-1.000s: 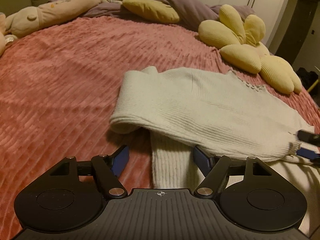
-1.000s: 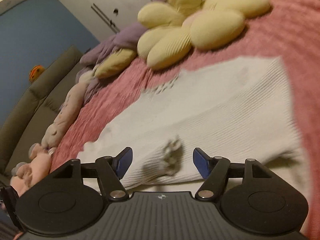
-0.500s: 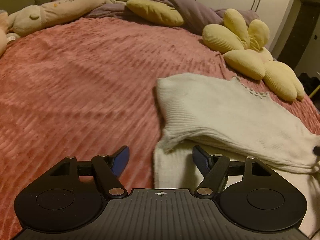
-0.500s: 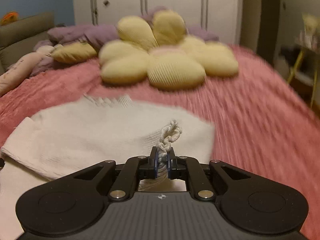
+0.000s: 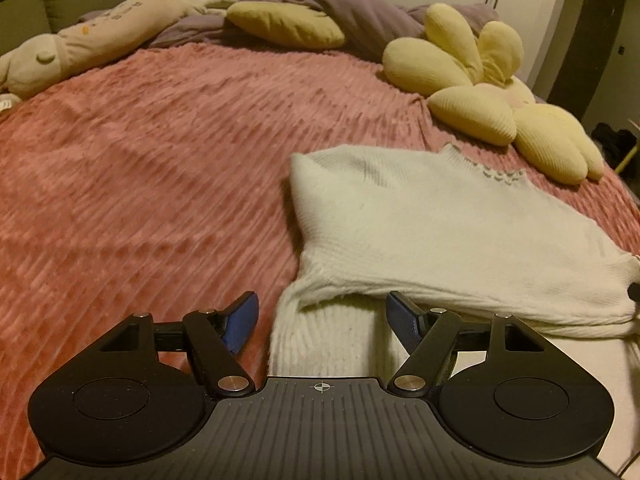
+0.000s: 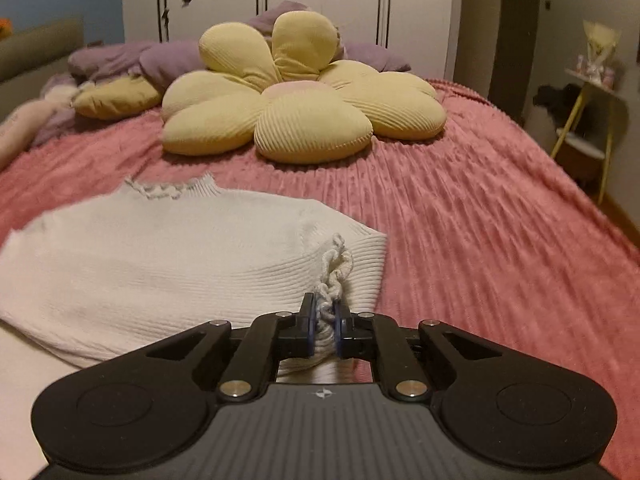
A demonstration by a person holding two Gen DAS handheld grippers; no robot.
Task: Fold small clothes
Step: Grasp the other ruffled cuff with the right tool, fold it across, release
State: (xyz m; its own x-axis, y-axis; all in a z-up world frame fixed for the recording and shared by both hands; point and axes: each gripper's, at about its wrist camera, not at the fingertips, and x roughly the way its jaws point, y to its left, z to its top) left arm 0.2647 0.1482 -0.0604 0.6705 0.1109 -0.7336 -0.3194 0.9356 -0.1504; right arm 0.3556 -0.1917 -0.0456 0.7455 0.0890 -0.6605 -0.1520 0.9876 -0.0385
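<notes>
Sweater (image 5: 440, 232): off-white, fine ribbed knit, looped trim at collar. Bedspread (image 5: 140, 168): dusty pink, raised ridged stripes. Flower cushion (image 6: 296, 92): pale yellow corduroy-ribbed petals, pink centre. Duvet (image 5: 320, 4) at the head: mauve. Long plush toy (image 5: 100, 40): beige. Gripper bodies: black; pads (image 5: 240, 322): blue. Wardrobe doors (image 6: 340, 4): white.

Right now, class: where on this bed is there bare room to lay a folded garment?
Bare pink bedspread lies left of the white sweater, and right of it below the flower cushion. The headboard end is crowded with a plush toy and pillows.
</notes>
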